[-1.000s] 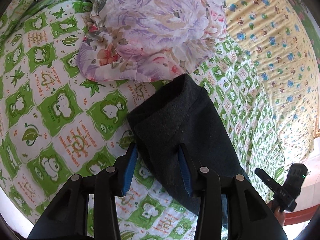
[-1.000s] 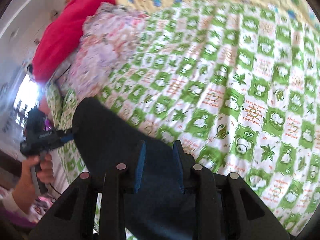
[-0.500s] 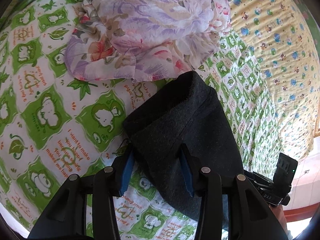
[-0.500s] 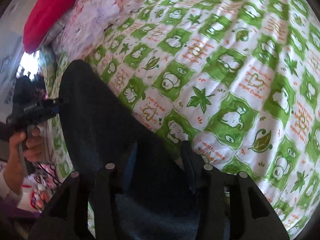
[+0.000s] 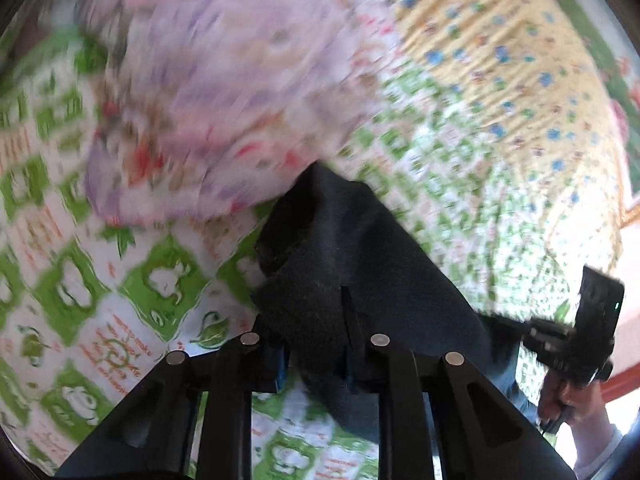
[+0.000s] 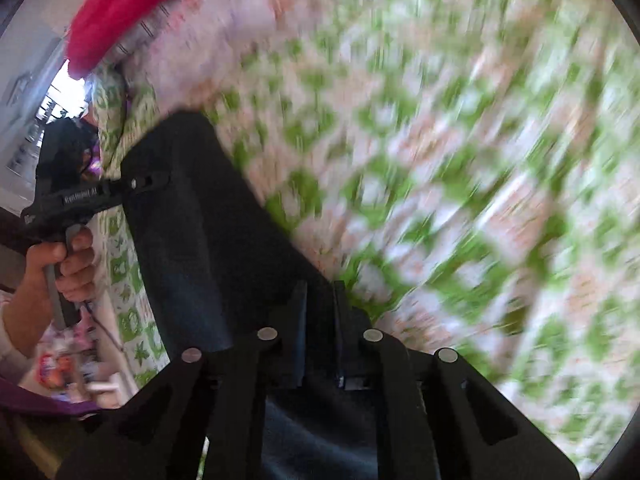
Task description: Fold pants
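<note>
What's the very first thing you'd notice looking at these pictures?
The dark grey fabric pants stand out, draped across the green-and-white cartoon-print bedsheet in the middle of both views. The left claw and the right claw have just closed and each pinches an edge of the pants. Beyond them, at the top, lies a crumpled purple-and-pink floral blanket.

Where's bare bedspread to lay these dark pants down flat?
Free: green-and-white checked bedspread left of the dark pants, below the crumpled floral sheet; also the yellow dotted quilt beyond. Crowded: around that sheet.
</note>
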`<action>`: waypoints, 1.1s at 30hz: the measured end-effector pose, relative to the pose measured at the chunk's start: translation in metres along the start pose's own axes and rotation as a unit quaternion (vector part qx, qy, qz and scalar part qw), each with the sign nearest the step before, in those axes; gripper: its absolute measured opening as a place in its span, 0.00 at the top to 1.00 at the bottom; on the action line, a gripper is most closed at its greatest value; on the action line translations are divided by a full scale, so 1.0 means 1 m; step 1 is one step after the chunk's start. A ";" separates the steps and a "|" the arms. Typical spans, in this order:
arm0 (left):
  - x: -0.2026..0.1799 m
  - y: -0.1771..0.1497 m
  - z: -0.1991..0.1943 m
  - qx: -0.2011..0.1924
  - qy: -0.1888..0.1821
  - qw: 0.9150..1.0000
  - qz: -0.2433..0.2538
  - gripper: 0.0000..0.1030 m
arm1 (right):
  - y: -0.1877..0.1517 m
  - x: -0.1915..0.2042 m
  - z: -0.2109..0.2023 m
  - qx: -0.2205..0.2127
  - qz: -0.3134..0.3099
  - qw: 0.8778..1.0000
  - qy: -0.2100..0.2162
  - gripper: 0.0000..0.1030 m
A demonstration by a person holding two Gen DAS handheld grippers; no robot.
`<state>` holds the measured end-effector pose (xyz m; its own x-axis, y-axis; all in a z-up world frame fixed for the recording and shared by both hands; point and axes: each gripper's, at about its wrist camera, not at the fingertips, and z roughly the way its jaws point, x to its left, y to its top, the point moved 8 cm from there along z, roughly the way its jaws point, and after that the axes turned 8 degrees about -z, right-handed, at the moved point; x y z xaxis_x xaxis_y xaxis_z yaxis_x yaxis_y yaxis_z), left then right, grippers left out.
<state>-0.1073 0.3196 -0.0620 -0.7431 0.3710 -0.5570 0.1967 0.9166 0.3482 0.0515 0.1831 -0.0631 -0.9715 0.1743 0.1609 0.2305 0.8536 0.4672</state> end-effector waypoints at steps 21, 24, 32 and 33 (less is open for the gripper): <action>0.008 0.038 -0.005 -0.037 0.064 0.993 0.093 0.60 | 0.032 -0.030 0.005 -0.053 0.024 0.984 -0.168 0.80; 0.008 0.038 -0.024 -0.054 0.061 0.993 0.083 0.57 | 0.013 -0.032 -0.028 -0.083 0.067 0.981 -0.160 0.73; -0.037 0.016 -0.035 -0.037 0.018 0.995 0.094 0.49 | -0.063 -0.023 -0.087 -0.117 0.152 0.969 -0.156 0.56; -0.045 0.012 -0.032 -0.032 0.013 0.995 0.099 0.49 | -0.075 -0.023 -0.092 -0.117 0.164 0.967 -0.157 0.56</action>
<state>-0.0913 0.3090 -0.0087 -0.7102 0.5383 -0.4536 0.3004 0.8145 0.4964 0.0616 0.0695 -0.0219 -0.8048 0.5884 0.0781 0.4990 0.5994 0.6259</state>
